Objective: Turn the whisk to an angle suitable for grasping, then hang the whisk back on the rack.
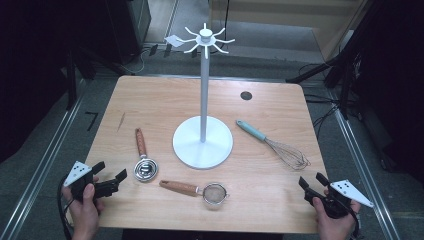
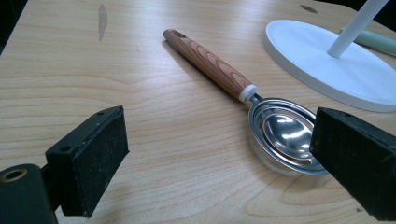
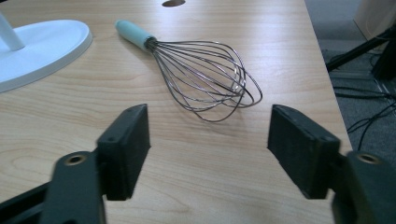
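High view: both claws hover over the near edge of the wooden worktop point(image 1: 150, 100), one at each near corner. The left claw point(image 1: 111, 176) sits at the near left corner, its jaws spread apart with nothing between them. Just beyond it lies a metal scoop with a wooden handle point(image 1: 143, 159), its handle pointing toward the far edge. In the left gripper view the scoop's shiny bowl point(image 2: 285, 133) lies just ahead of the spread jaws, partly behind the right one, apart from the pads. The right claw point(image 1: 312, 184) is at the near right corner, likewise released and empty. Ahead of it lies a wire whisk with a pale green handle point(image 1: 272, 144), clear of the jaws in the right gripper view. A white hook stand point(image 1: 202, 142) rises mid-worktop, and a small strainer point(image 1: 202, 191) lies near the near edge.
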### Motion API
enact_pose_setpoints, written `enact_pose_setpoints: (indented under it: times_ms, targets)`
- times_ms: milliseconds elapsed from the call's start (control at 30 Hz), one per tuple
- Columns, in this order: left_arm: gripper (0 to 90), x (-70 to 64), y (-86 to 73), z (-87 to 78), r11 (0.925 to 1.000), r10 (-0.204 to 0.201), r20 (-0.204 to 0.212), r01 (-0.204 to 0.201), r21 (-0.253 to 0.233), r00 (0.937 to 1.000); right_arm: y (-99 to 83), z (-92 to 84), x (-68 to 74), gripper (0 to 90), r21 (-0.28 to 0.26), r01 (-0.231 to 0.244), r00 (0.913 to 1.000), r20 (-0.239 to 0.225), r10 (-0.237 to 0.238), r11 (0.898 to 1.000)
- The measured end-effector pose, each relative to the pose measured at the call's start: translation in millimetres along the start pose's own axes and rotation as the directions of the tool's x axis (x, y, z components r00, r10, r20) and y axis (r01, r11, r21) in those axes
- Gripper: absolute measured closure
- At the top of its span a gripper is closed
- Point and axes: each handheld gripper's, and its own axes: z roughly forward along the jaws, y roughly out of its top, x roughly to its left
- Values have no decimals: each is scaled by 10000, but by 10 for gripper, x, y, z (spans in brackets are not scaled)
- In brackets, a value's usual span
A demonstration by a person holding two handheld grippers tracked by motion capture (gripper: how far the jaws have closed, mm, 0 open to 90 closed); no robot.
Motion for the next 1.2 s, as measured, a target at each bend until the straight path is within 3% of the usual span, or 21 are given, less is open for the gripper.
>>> enact_pose_setpoints:
  times_ms: [67, 133, 233, 300, 333, 467, 533, 567, 600, 633, 800, 933, 1133, 1200]
  targets:
    - [50, -1, -1, -2, 10000, -5, 9, 5, -21, 10000, 16, -3, 12, 364, 73, 203, 9998, -18, -203, 9998]
    - [50, -3, -1, -1, 10000, 2, 13, -2, -20, 10000, 66, 7, 70, 399, 306, 1000, 9949, 67, -1002, 9945]
    - [50, -3, -2, -2, 10000, 18, 26, -18, -9, 10000, 143, 11, 103, 399, 227, 1544, 9876, -336, -1536, 9877]
    - [50, -4, -4, -4, 10000, 3, 36, -3, -29, 10000, 160, 6, 123, 402, 255, 1625, 9864, -271, -1618, 9864]
    - [50, -8, -6, -5, 10000, 8, 37, -8, -35, 10000, 195, 0, 162, 391, 578, 1732, 9848, -268, -1719, 9832]
    - [50, -10, -1, 4, 10000, 19, 42, -19, 14, 10000, 258, -2, 229, 336, 1209, 1908, 9793, -923, -1803, 9742]
    - [50, -11, 0, 7, 10000, 12, 51, -12, 8, 10000, 281, -7, 250, 332, 1321, 2043, 9763, -993, -1921, 9699]
    - [50, -10, 2, 9, 10000, 18, 75, -18, 27, 10000, 307, -11, 274, 319, 1435, 2192, 9733, -1009, -2061, 9651]
    - [50, -7, 4, 12, 10000, 10, 60, -10, 28, 10000, 365, -8, 323, 252, 1746, 2669, 9607, -1262, -2473, 9478]
    - [50, -6, 5, 11, 10000, 3, 56, -4, 37, 10000, 392, -1, 352, 238, 1941, 2883, 9549, -1302, -2667, 9377]
    - [50, 1, 1, 5, 10000, -73, 90, 73, -13, 9999, 498, 74, 402, 305, 2614, 3455, 9374, -1419, -3181, 9013]
    - [50, -2, -2, 0, 10000, -34, 100, 35, -40, 9999, 592, 106, 415, 320, 2824, 3687, 9287, -1527, -3379, 8856]
    - [50, -3, -2, -2, 10000, -51, 97, 51, -40, 9999, 705, 182, 423, 343, 2915, 3921, 9186, -1758, -3540, 8725]
    - [50, -8, -4, 0, 10000, -14, 81, 15, -69, 10000, 735, 228, 433, 343, 3029, 4029, 9140, -1827, -3623, 8637]
